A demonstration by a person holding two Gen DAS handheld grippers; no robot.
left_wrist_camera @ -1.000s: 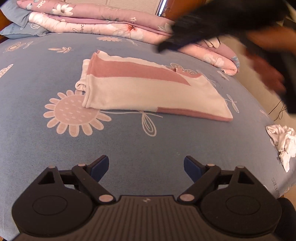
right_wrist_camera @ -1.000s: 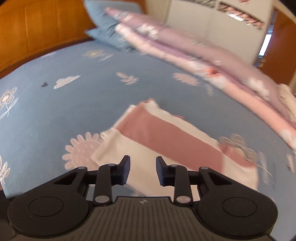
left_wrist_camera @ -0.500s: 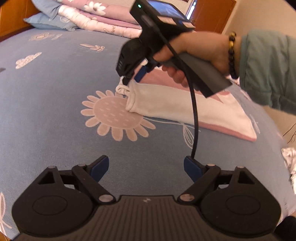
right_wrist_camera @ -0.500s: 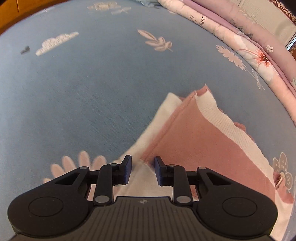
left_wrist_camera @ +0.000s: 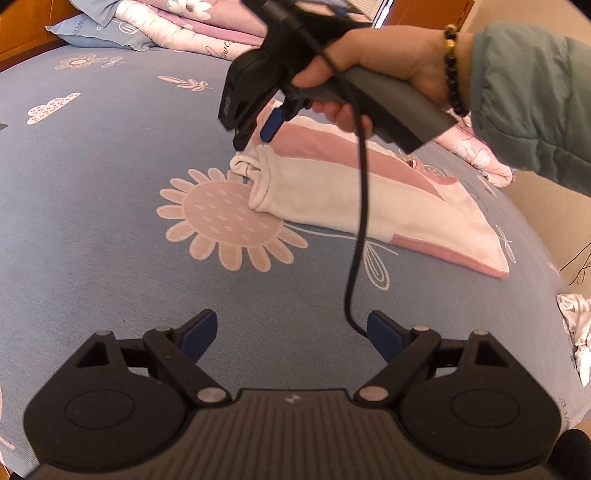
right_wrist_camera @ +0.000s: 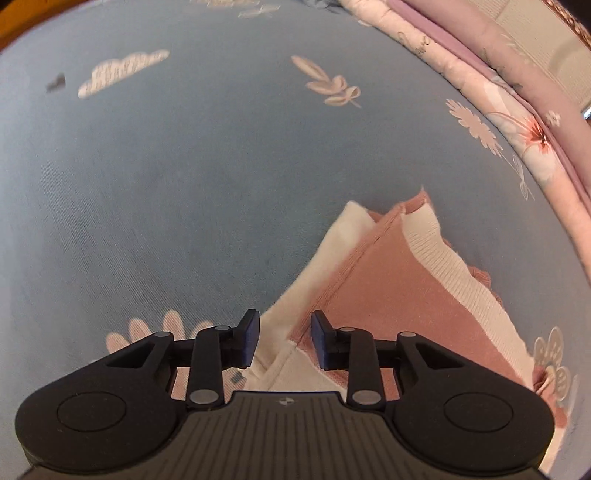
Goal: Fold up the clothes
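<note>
A folded pink and white garment (left_wrist_camera: 354,192) lies on the blue flowered bed sheet (left_wrist_camera: 110,206). It also shows in the right wrist view (right_wrist_camera: 388,291). My left gripper (left_wrist_camera: 291,332) is open and empty, low over the sheet, well short of the garment. My right gripper (right_wrist_camera: 285,338) is partly open just above the garment's left end, its pads either side of the pink-white seam, holding nothing. In the left wrist view the right gripper (left_wrist_camera: 255,127) hangs over that same end, held by a hand.
A rolled pink and white quilt (left_wrist_camera: 177,26) and a blue pillow (left_wrist_camera: 92,33) lie along the far side of the bed. A crumpled white cloth (left_wrist_camera: 576,328) sits at the right bed edge. The right gripper's black cable (left_wrist_camera: 360,221) hangs across the garment.
My right gripper has swung in and come down over the garment's left end, its jaws staying narrowly apart. My left gripper has shifted left and stayed open.
</note>
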